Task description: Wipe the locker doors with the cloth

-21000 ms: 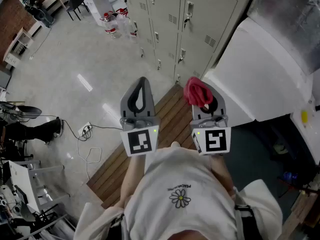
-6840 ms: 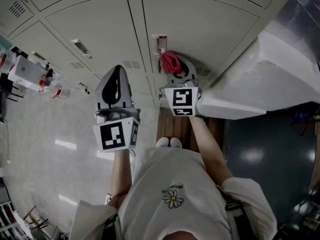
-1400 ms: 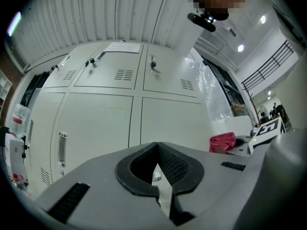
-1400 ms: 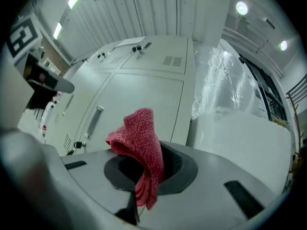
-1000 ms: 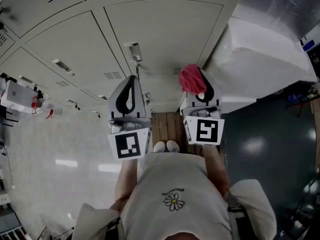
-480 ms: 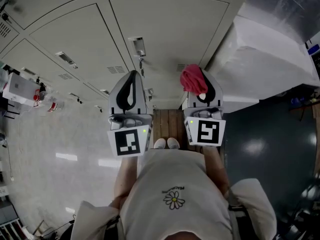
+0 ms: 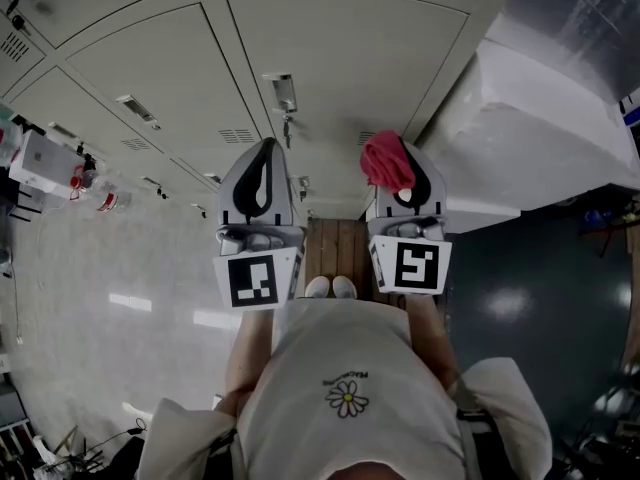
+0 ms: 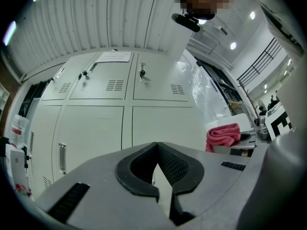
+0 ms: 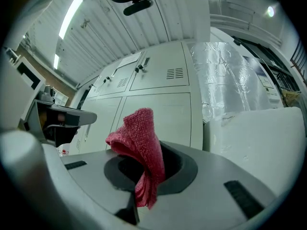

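— So, what has changed on the left?
— Hardly anything. The left gripper (image 8: 156, 146) hangs where it hung a second ago. Its jaws are clenched tip to tip with nothing in them, and the pale locker doors (image 8: 91, 128) stand ahead of the jaws, apart from them.
— And the door itself?
— A latch (image 7: 285, 93) sits ahead of the left jaws and slightly to their right. It has slid a little in the head view, which I put down to the head tilting rather than the arms moving.
— The cloth?
— The red cloth (image 9: 139, 133) is pinched in the right gripper (image 9: 147, 150), with a fold standing above the jaws and a tail hanging below them. Some seconds ago it was up beside a latch; now it is drawn back level with the left gripper. Whether it touches the door ahead is hard to call from so steep an angle, though the right gripper view suggests a gap.
— Meaning?
— I judge it a pause between strokes, with the door ahead of the right jaws likely next. The plastic-wrapped white block (image 7: 540, 108) lies to the right of those jaws, so a stroke has little room that way.
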Demonstrator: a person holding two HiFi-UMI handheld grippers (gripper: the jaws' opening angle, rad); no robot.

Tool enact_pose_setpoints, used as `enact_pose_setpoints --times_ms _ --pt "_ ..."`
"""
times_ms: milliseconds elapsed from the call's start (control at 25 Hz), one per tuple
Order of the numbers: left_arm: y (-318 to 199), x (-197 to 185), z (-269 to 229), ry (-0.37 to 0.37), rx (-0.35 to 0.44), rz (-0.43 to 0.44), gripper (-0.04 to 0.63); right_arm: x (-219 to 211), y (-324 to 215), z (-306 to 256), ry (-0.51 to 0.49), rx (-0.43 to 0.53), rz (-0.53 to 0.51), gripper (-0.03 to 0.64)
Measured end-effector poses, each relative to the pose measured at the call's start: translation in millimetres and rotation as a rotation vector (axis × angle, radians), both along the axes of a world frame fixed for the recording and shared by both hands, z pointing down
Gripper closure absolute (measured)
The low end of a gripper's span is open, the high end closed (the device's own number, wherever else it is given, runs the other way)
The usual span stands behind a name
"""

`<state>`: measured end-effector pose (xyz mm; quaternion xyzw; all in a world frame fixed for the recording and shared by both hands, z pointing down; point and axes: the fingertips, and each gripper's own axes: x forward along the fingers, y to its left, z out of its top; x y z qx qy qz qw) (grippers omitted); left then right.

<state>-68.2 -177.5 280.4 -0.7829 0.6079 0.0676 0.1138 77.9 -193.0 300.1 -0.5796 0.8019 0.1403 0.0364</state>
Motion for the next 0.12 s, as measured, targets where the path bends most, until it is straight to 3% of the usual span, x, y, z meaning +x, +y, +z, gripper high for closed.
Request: enact_pose_setpoints --times_ms 120 --pt "-0.6 0.2 -2.1 -0.002 0.006 -0.008 0.578 -0.1 -1.7 -2.8 0.007 0.011 -0.009 0.588"
